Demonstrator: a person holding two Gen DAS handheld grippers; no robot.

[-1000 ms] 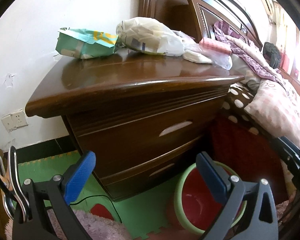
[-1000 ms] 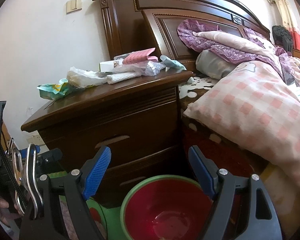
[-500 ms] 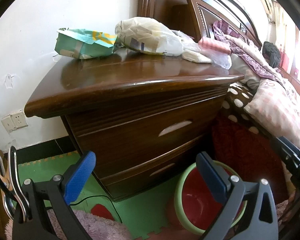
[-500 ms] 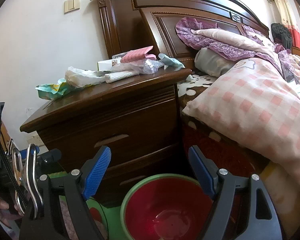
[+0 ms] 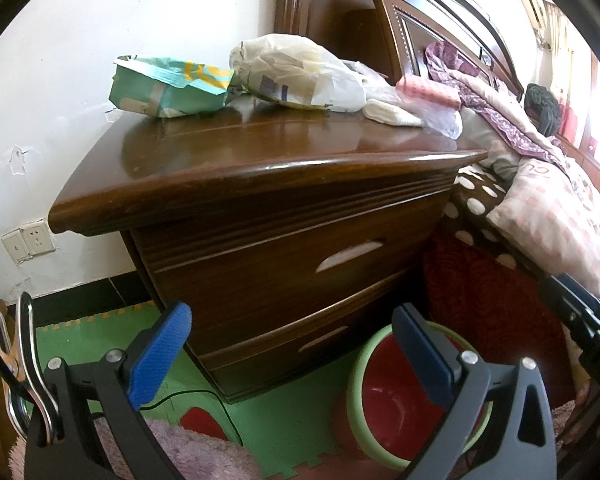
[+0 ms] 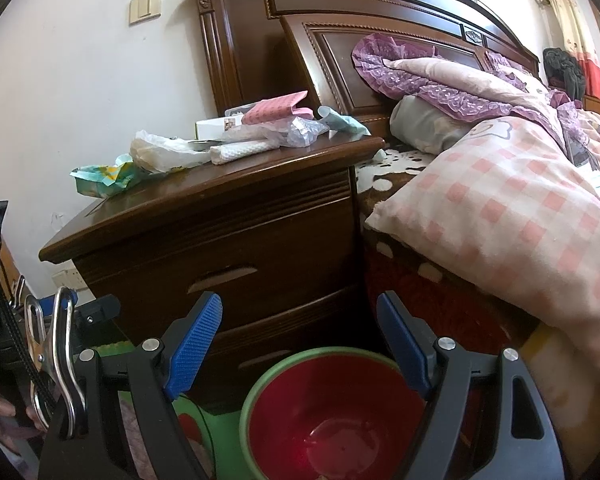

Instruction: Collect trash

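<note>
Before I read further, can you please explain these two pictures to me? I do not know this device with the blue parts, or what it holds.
Each picture comes from a camera mounted on a hand-held gripper, looking forward along its two blue-padded fingers. A person carries one in each hand. The left gripper and the right gripper are both open and hold nothing. Ahead stands a brown nightstand beside a bed. On its top lie a green packet, a crumpled white plastic bag, a pink package and other wrappers. On the floor below is a red bin with a green rim, apparently empty, probably meant for the trash.
</note>
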